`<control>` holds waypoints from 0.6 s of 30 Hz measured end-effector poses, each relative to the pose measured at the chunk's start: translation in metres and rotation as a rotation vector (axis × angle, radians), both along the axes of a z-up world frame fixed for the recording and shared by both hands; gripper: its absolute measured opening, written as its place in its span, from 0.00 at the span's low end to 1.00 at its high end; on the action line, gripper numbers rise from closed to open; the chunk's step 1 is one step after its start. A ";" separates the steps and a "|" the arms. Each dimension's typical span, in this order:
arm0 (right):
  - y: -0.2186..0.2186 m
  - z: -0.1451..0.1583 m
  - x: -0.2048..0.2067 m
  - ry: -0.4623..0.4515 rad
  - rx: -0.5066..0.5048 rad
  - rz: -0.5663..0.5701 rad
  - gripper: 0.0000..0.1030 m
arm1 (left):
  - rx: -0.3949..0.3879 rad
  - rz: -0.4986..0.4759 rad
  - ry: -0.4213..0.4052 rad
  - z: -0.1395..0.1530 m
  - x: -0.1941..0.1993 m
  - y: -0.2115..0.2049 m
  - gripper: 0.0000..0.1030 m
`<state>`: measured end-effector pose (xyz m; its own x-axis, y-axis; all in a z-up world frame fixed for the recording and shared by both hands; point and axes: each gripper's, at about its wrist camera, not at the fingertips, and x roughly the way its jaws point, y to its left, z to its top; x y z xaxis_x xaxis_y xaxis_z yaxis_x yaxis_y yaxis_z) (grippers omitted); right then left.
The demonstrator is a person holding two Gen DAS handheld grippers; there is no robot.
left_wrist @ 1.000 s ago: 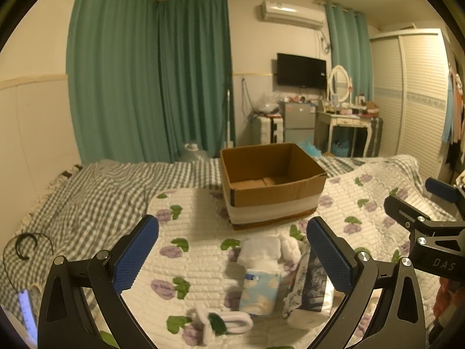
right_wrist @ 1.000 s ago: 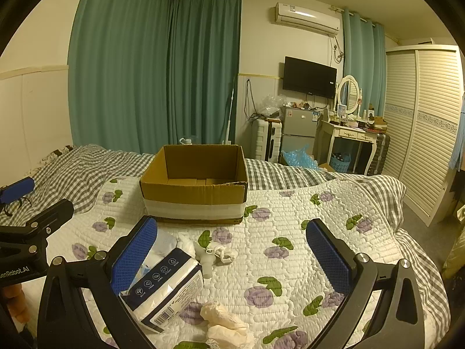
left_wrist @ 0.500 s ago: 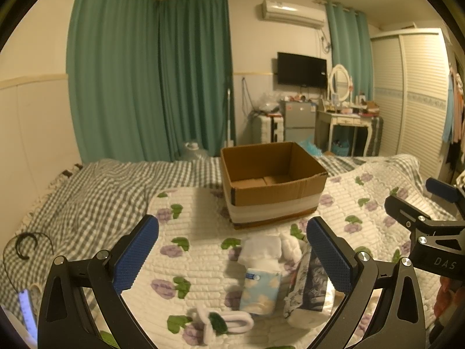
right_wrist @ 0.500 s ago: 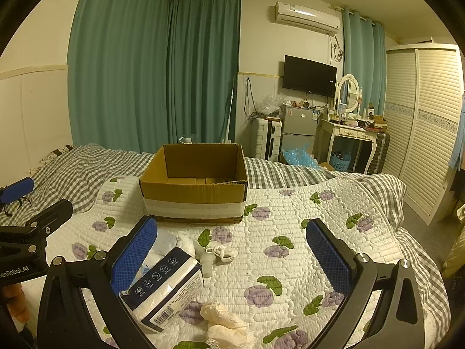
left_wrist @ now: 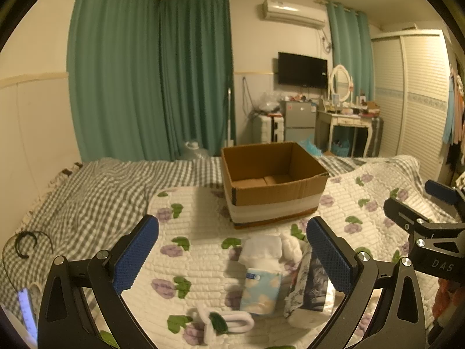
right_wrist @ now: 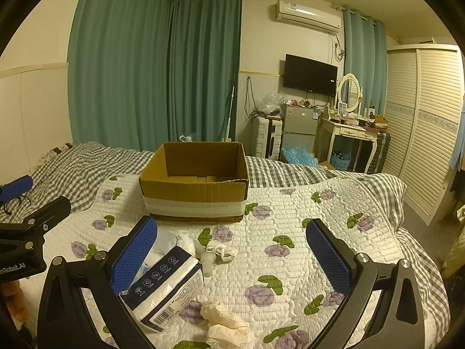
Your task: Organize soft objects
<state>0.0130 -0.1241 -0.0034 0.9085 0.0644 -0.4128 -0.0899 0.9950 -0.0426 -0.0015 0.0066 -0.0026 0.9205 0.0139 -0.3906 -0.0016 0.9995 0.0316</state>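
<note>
Left claw (left_wrist: 232, 257): spread wide, holding nothing, raised above the quilt.
Right claw (right_wrist: 232, 258): spread wide, likewise holding nothing.
Surface: white quilted bedspread with purple flowers (right_wrist: 290, 221), laid over a grey checked sheet on the bed.
Target container: open brown cardboard box with a white band (right_wrist: 194, 186), apparently bare inside, standing on the quilt beyond both claws.
Item 1: plastic-wrapped white tissue pack with a navy label (right_wrist: 162, 290), lying just beside the right claw's left finger. Judged light and compressible with a slippery film; grip across the short sides.
Item 2: pale blue cloud-print folded cloth (left_wrist: 260, 290), lying between the left claw's fingers and below them. Judged limp; pinch at mid-fold.
Item 3: cream crumpled fabric piece (right_wrist: 225, 320), near the lower edge between the right claw's fingers. Judged floppy; a bunched grip is advised.
Item 4: small white rolled socks (right_wrist: 216, 251), between pack and box.
Item 5: white looped band (left_wrist: 229, 318), near the left claw.
</note>
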 end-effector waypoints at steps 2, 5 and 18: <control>0.000 0.000 0.000 0.000 0.000 0.000 1.00 | 0.000 0.000 0.000 0.000 0.000 0.000 1.00; 0.000 0.000 0.000 0.001 -0.001 0.000 1.00 | 0.000 0.000 0.000 0.000 0.000 0.000 1.00; 0.001 -0.001 0.001 0.004 -0.001 0.003 1.00 | -0.002 -0.001 0.002 0.001 0.001 0.001 1.00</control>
<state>0.0138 -0.1231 -0.0045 0.9065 0.0665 -0.4168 -0.0929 0.9947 -0.0433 -0.0006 0.0073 -0.0018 0.9198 0.0119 -0.3922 -0.0003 0.9996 0.0297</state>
